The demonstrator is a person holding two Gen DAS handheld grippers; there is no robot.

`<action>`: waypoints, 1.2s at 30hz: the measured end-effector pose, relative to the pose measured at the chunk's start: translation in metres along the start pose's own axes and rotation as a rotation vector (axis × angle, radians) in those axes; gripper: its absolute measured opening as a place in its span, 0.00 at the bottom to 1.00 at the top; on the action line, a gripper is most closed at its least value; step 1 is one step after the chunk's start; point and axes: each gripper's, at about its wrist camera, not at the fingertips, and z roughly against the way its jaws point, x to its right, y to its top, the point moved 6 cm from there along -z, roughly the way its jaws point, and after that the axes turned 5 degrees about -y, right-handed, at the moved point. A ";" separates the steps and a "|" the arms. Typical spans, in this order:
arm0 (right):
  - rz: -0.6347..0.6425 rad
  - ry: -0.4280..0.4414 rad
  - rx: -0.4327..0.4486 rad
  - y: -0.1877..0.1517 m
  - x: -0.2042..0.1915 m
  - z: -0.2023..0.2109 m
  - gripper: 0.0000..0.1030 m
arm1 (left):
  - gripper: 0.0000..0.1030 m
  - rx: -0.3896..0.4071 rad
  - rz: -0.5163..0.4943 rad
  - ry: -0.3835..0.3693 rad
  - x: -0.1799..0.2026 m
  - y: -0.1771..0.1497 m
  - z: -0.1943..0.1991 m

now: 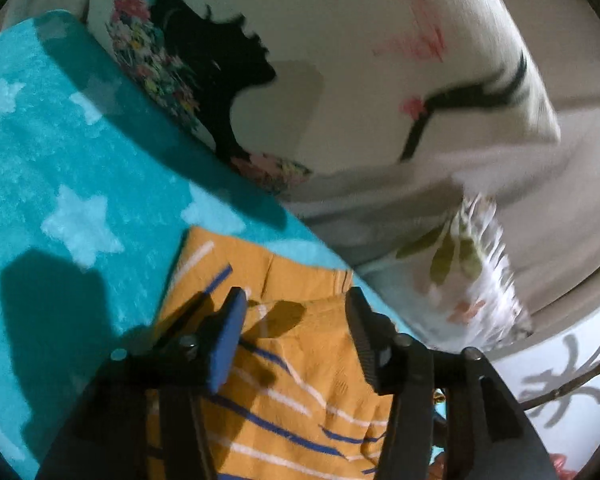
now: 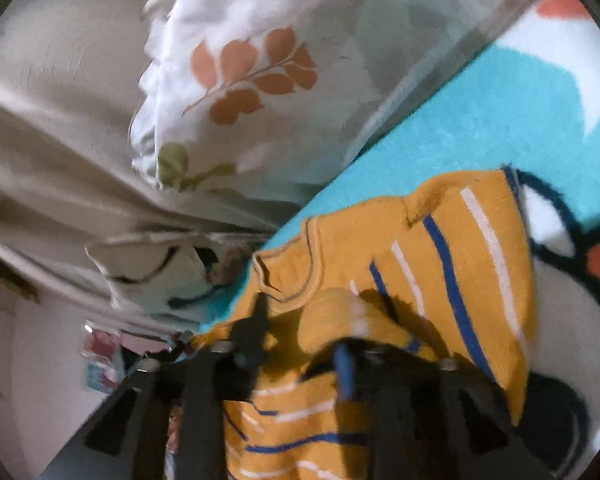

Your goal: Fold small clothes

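Note:
A small orange shirt (image 1: 300, 360) with blue and white stripes lies on a teal star-patterned blanket (image 1: 60, 160). My left gripper (image 1: 296, 300) is open just above the shirt, its fingers on either side of a fold near the collar. In the right wrist view the same shirt (image 2: 460, 260) lies partly folded, with its collar at the left. My right gripper (image 2: 300, 320) has its fingers apart with a bunched fold of orange fabric between them; the view is blurred, so the grip is unclear.
A cream pillow (image 1: 340, 60) with a black silhouette print and a white leaf-print pillow (image 2: 240, 80) rest beyond the blanket's edge. The blanket (image 2: 480, 112) shows white, orange and dark patches at the right.

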 end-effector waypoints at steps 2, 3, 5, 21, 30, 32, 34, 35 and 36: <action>-0.033 0.035 0.004 0.004 0.001 0.001 0.42 | 0.52 0.001 -0.009 0.015 0.001 0.002 0.002; -0.042 0.038 0.008 0.005 0.002 0.002 0.42 | 0.53 0.001 -0.029 0.036 0.001 0.002 0.004; -0.046 0.042 0.013 0.006 0.002 0.006 0.42 | 0.55 -0.003 -0.090 0.086 0.003 -0.002 0.010; 0.319 -0.350 0.072 -0.027 -0.018 0.065 0.77 | 0.68 -0.034 -0.482 0.377 -0.009 -0.055 0.057; 0.458 -0.515 -0.016 -0.094 0.027 0.076 0.76 | 0.52 -0.195 -0.455 0.324 -0.038 -0.093 0.035; 0.462 -0.483 -0.029 -0.094 0.022 0.073 0.41 | 0.27 -0.217 -0.405 0.279 -0.036 -0.096 0.036; 0.398 -0.443 -0.062 -0.090 0.023 0.079 0.23 | 0.19 -0.197 -0.355 0.271 -0.033 -0.093 0.050; 0.393 -0.444 -0.056 -0.087 0.023 0.082 0.20 | 0.15 -0.190 -0.340 0.260 -0.031 -0.092 0.057; 0.388 -0.443 -0.046 -0.084 0.023 0.087 0.20 | 0.15 -0.187 -0.317 0.256 -0.032 -0.091 0.065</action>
